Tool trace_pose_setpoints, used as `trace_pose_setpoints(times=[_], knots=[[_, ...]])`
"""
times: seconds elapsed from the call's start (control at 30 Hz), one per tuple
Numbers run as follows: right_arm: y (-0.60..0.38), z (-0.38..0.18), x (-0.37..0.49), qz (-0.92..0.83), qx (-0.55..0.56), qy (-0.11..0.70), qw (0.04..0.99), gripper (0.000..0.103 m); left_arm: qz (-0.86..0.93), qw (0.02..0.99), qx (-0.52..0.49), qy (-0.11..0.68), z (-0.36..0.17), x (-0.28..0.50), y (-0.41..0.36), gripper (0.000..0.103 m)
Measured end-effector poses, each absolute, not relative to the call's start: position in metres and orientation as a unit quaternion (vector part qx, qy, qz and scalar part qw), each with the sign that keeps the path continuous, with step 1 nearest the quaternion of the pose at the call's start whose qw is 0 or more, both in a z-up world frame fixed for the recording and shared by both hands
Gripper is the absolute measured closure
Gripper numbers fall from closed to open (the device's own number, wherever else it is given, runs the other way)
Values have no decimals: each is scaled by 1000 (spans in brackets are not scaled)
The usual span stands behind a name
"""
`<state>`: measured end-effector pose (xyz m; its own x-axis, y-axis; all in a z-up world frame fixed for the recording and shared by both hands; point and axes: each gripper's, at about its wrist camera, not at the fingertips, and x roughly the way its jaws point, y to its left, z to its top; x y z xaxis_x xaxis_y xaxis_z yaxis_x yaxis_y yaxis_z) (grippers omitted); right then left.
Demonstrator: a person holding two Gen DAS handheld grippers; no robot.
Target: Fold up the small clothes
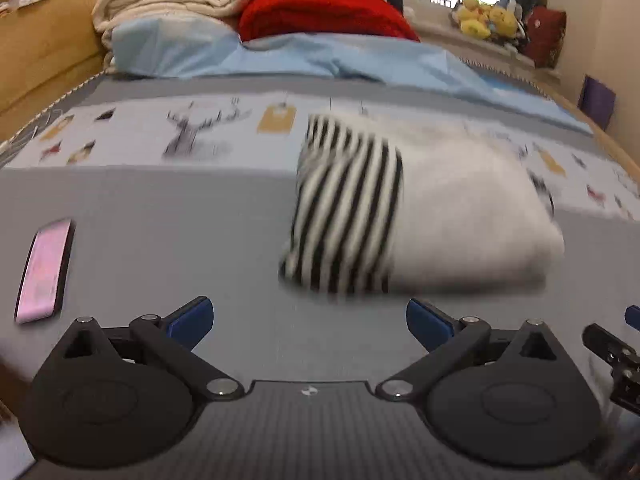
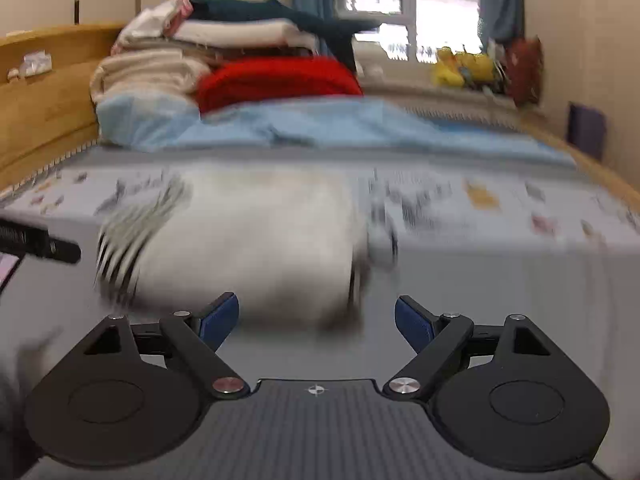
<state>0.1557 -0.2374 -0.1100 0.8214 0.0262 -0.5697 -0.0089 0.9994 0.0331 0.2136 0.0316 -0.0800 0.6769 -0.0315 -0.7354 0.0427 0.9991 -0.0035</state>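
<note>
The left gripper has its jaws wide apart and empty; the folded garment, white with a striped sleeve, lies on the bed just ahead and to the right. The right gripper also stands apart and empty, the garment just ahead, slightly left. Only the left view shows a pink phone at far left. Behind lie a blue sheet and stacked blankets. Both views are blurred.

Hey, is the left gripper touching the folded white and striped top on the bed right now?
Apart. In the left wrist view the left gripper stands open and empty, with bare grey bed sheet showing between its fingertips and the near edge of the folded top.
</note>
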Motion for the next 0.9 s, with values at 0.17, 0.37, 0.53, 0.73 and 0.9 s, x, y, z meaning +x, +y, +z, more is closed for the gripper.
trace_pose_setpoints(times=[0.17,0.37,0.53,0.73,0.9], knots=[[-216,-116,108,13,14,276,961,16,-29,926,31,374,-96,166,21,0],[-207,-124,103,5,-28,285,958,16,-31,936,42,348,-92,148,20,0],[-208,-130,98,-10,-27,290,957,17,-25,932,17,361,-93,143,28,0],[-203,-134,90,-6,-53,285,957,17,-23,933,30,359,-94,139,26,0],[-199,-135,87,0,-66,282,957,17,-21,932,28,362,-96,141,26,0]])
